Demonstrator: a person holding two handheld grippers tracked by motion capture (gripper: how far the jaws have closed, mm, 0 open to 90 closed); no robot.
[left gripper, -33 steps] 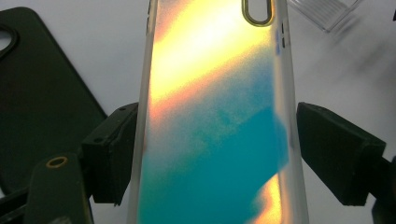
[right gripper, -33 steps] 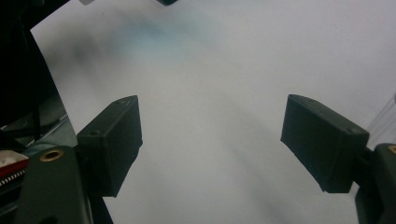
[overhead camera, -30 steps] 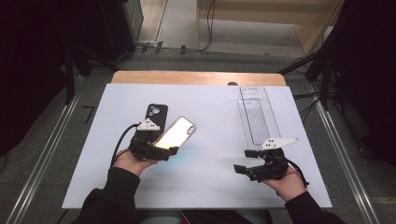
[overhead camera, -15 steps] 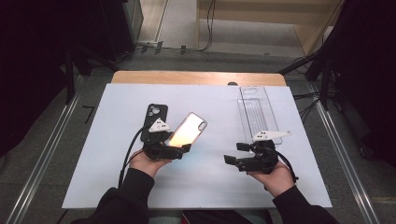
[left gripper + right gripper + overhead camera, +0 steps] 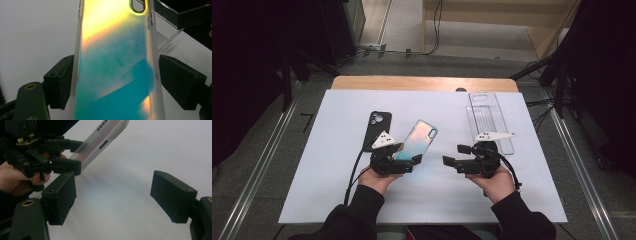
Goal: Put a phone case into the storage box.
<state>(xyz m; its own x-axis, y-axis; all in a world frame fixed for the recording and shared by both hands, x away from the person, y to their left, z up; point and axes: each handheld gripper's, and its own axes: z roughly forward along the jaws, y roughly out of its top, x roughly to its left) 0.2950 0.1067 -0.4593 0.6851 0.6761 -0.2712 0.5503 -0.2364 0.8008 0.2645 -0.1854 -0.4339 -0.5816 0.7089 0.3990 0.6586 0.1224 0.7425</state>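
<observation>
An iridescent phone case (image 5: 418, 139), teal and orange, is held tilted above the white table mat (image 5: 337, 200). My left gripper (image 5: 396, 162) is shut on its lower end. In the left gripper view the case (image 5: 115, 37) runs up between both black jaws of that gripper (image 5: 117, 82). My right gripper (image 5: 455, 155) is a short way to the right, pointing left at the case, open with nothing between its jaws. The right gripper view shows the open gripper (image 5: 112, 197) with the left gripper (image 5: 72, 155) and the case's edge (image 5: 100, 142) beyond it.
A black phone (image 5: 378, 127) lies camera-side up on the mat behind the left hand. A clear plastic tray (image 5: 489, 117) lies at the back right. A wooden table edge (image 5: 422, 83) runs along the far side.
The left hand has carried the case to the right, toward the middle. The right hand has moved left toward it and risen slightly. Both jaws' openings look unchanged.
</observation>
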